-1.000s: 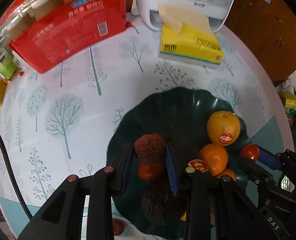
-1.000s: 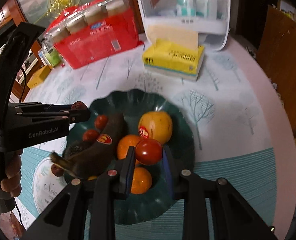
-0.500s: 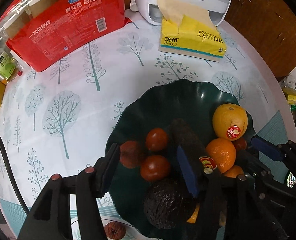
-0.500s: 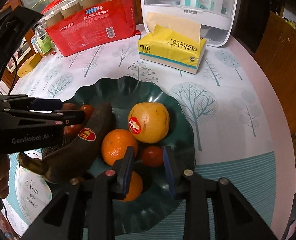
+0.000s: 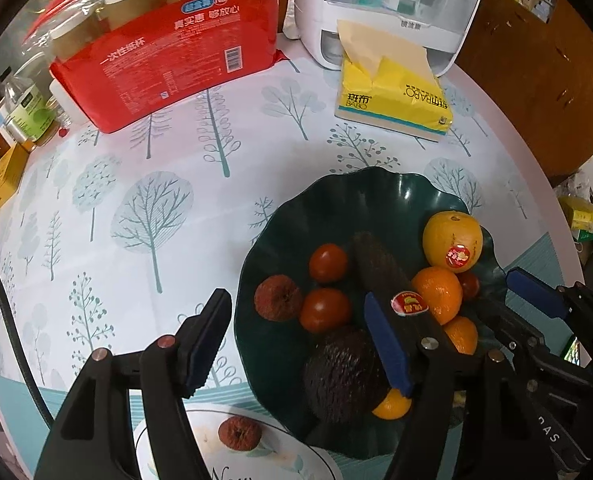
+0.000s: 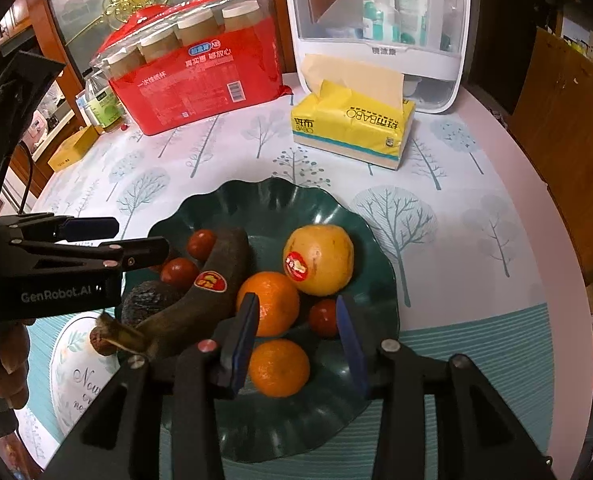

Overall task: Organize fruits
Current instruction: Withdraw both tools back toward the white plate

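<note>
Between the right gripper's (image 6: 294,338) pads: small tomato (image 6: 323,317) lying free in the green bowl (image 6: 372,264); jaws just opening, gripping nothing.
Left gripper (image 5: 296,344): jaws just opening, about half spread, empty; wrinkled dark fruit (image 5: 277,298) and two tomatoes (image 5: 325,310) lie loose just beyond.
Crowding the bowl: blackened banana (image 6: 204,292), oranges (image 6: 268,304), avocado (image 5: 342,372).
Farther back: tissue pack (image 6: 350,126), red package (image 6: 200,80).

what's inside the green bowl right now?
The green bowl holds a dark banana, avocado, three tomatoes, a yellow orange, mandarins and a wrinkled brown fruit. Anything under the banana is hidden.
</note>
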`<state>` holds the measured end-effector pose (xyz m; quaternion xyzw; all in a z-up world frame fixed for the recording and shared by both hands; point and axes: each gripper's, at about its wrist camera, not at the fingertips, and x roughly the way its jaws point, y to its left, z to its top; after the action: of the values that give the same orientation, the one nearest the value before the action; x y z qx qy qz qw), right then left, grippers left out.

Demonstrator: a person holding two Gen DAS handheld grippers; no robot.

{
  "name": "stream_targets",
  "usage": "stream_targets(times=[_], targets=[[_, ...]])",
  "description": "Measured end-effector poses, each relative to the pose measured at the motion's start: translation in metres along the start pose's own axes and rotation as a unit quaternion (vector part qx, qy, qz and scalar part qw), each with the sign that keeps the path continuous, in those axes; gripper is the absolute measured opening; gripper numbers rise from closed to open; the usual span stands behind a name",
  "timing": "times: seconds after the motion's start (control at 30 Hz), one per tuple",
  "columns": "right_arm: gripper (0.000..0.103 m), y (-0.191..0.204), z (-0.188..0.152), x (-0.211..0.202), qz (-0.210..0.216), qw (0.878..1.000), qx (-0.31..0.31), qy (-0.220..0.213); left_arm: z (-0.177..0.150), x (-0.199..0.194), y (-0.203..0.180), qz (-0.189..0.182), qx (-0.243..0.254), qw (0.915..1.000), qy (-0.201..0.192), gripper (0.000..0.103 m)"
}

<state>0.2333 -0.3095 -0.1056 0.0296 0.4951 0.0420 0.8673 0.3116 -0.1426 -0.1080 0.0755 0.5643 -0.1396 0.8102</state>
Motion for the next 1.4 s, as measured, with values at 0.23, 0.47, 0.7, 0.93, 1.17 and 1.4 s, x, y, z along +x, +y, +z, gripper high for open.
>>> stream_targets(times=[0.23,0.47,0.7,0.93,1.17,1.4], targets=[[0.041,0.001,-0.002,-0.009,-0.002,1.0,0.008,-0.003,-0.014,-0.018,0.001,0.002,0.001,0.9999,-0.012,0.074],[0.041,0.001,-0.009,-0.027,-0.003,1.0,0.026,-0.011,-0.033,-0.042,0.005,-0.007,-0.007,0.9998,-0.017,0.078],[0.041,0.012,-0.021,-0.052,-0.006,0.999,0.03,-0.018,-0.053,-0.071,0.009,-0.024,-0.014,0.9992,-0.027,0.08],[0.041,0.028,-0.032,-0.088,-0.01,0.999,0.035,-0.035,-0.071,-0.107,0.017,-0.037,-0.008,0.9982,-0.047,0.081],[0.041,0.058,-0.036,-0.123,-0.005,0.998,0.032,-0.062,-0.086,-0.155,0.04,-0.043,-0.009,0.9954,-0.086,0.081],[0.041,0.106,-0.034,-0.138,0.007,0.997,0.013,-0.075,-0.103,-0.184,0.084,-0.032,-0.026,0.9926,-0.114,0.084]])
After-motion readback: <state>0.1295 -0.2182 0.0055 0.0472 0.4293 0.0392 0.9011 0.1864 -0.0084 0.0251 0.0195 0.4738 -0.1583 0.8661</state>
